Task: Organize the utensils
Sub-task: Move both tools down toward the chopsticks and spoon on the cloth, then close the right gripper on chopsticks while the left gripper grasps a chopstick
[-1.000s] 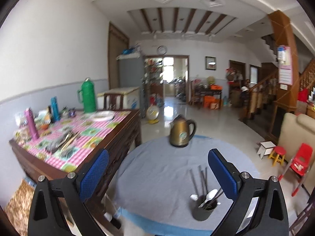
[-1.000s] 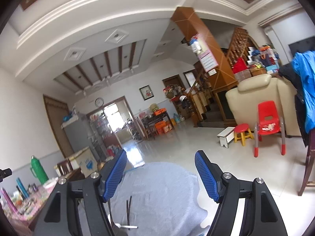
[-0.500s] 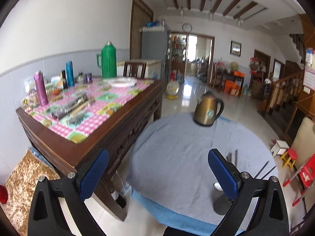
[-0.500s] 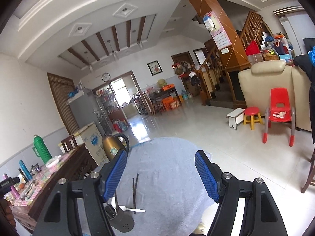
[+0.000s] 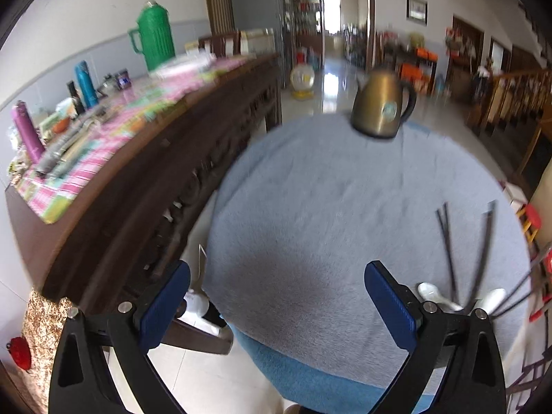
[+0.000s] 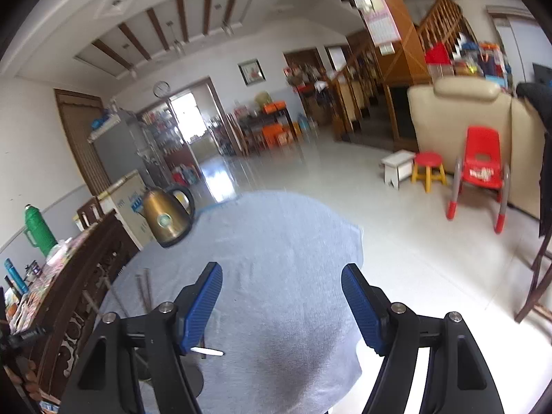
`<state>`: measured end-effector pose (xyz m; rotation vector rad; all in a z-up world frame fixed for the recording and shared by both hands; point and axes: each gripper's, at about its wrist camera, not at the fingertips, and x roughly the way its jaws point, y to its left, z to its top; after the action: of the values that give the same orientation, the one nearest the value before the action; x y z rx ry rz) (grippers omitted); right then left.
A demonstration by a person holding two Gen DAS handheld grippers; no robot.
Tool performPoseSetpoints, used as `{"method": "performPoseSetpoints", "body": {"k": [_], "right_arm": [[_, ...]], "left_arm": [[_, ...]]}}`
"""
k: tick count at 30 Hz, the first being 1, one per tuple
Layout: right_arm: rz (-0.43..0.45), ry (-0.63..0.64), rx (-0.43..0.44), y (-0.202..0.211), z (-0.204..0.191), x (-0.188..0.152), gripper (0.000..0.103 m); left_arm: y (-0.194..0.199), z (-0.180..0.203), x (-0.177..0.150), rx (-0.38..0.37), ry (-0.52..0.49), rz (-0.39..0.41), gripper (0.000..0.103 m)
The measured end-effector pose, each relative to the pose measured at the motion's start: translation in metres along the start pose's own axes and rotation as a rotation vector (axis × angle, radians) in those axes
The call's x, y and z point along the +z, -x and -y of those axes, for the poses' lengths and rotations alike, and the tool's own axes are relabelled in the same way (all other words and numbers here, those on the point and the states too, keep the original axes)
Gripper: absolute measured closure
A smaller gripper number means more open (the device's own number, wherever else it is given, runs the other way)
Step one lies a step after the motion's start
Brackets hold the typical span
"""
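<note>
Grey cloth covers the round table (image 5: 310, 214), with a blue layer showing under its near edge. Left gripper (image 5: 276, 307) hangs over the near side of that table, its blue-padded fingers (image 5: 165, 303) spread wide with nothing between them. Right gripper (image 6: 281, 307) sits over the same cloth, blue pads (image 6: 360, 307) likewise wide apart and holding nothing. Task items: dark thin chopsticks (image 5: 448, 241) fan upward beside white spoon bowls (image 5: 429, 293) at the table's near right, seen past the left gripper's right finger; whatever they stand in is hidden behind that finger. From the right wrist view the same chopsticks (image 6: 145, 288) show to the left of the gripper, a white spoon handle (image 6: 207, 351) pokes out just under the left finger, and the dark round base of the holder (image 6: 191, 383) is partly visible below it. Brass-coloured electric kettle with a black handle (image 5: 381, 107) stands at the far edge of the cloth, well apart from the utensils. Dark carved wooden sideboard (image 5: 145, 186) runs along the left, close beside the table, carrying a pink checked cover, a green thermos jug (image 5: 153, 34), a blue bottle (image 5: 84, 82) and a purple bottle (image 5: 26, 131). Red plastic child's chair (image 6: 481, 169) and a small red-topped yellow stool (image 6: 427, 169) stand on the pale tiled floor to the right. Both views are somewhat motion-blurred.
</note>
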<state>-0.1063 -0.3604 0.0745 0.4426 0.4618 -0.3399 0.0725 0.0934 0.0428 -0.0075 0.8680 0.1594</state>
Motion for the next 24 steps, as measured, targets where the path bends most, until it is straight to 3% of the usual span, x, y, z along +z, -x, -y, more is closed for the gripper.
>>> {"method": "performPoseSetpoints", "body": {"k": [7, 14, 18, 19, 24], "right_arm": [[-0.141, -0.016, 0.004, -0.088, -0.002, -0.001, 0.029], [-0.386, 0.08, 0.222, -0.235, -0.036, -0.008, 0.029], [-0.503, 0.068, 0.284, -0.311, -0.067, -0.017, 0.045], [-0.535, 0.078, 0.29, -0.328, -0.08, -0.019, 0.053], [-0.631, 0.123, 0.294, -0.387, -0.138, -0.031, 0.057]], "left_arm": [[-0.074, 0.024, 0.001, 0.02, -0.063, -0.136, 0.002], [-0.115, 0.034, -0.001, 0.035, -0.096, -0.213, 0.002], [-0.122, 0.039, 0.001, 0.037, -0.115, -0.22, 0.002], [-0.122, 0.04, 0.001, 0.037, -0.119, -0.221, 0.002], [-0.128, 0.05, 0.004, 0.019, -0.142, -0.224, 0.002]]}}
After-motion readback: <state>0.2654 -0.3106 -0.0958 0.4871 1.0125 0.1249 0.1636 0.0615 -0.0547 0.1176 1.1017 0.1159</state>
